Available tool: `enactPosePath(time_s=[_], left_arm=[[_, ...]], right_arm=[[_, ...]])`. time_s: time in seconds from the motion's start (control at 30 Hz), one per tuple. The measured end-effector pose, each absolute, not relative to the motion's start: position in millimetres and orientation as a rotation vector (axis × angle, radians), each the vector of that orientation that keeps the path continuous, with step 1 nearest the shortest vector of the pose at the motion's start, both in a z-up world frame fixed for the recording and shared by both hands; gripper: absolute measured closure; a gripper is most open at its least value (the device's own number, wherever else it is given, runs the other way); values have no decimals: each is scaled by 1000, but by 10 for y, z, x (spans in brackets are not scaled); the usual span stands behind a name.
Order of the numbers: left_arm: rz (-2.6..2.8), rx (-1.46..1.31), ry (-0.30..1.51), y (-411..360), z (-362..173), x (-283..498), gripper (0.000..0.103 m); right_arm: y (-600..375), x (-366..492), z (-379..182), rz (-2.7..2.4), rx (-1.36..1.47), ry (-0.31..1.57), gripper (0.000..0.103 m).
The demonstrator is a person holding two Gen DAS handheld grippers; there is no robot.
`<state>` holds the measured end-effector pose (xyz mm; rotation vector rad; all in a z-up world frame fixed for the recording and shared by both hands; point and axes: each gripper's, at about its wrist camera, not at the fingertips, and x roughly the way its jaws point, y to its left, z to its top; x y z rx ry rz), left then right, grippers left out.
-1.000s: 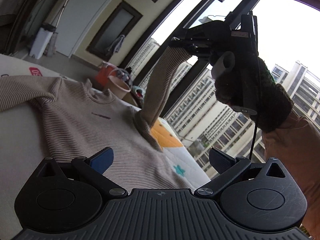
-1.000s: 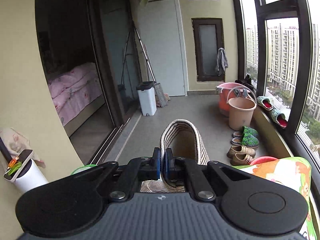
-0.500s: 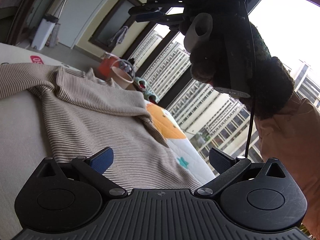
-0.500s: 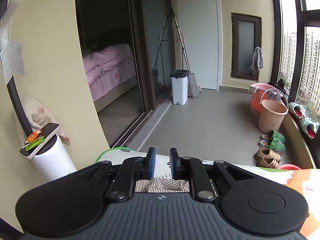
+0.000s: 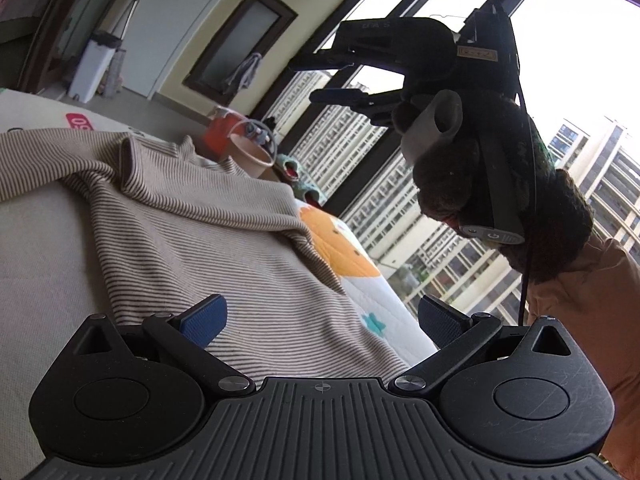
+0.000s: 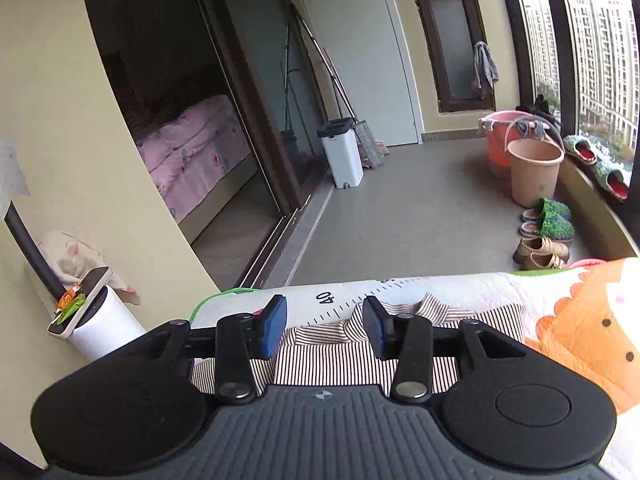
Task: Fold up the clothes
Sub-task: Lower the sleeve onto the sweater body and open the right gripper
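Beyond the quilted mat you see a white lidded bin by the door, a tan bucket touching a pink tub, green slippers, and a pink-covered bed.

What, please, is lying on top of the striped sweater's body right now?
One sleeve lies folded across the striped sweater, toward the collar. It hides the chest beneath. Both the left gripper and right gripper are open, above the fabric.

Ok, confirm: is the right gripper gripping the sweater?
No, the right gripper is open, its jaws apart above the sweater.
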<state>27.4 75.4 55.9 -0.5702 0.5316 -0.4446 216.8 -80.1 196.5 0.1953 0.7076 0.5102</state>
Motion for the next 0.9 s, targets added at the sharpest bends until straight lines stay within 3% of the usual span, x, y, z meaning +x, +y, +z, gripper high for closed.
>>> enactPosePath(time_s=[0.13,0.2,0.37,0.67,0.9], left_arm=[[-436,-550,563,669,547,319,0],[-423,-548,585,631,526,354,0],[-371,-562,624,565,502,471,0],[-260,-596,608,650,531,483,0],[-174,-952,550,984,349,478,0]], right_arm=[[-1265,1973,1782,520,267,703,46],[-1499,1850,1689,520,274,677,28],[-2029,1598,1368,597,332,626,0],[-2606,1382,613,755,567,612,0],[-2645,1305,179,785,574,647,0]])
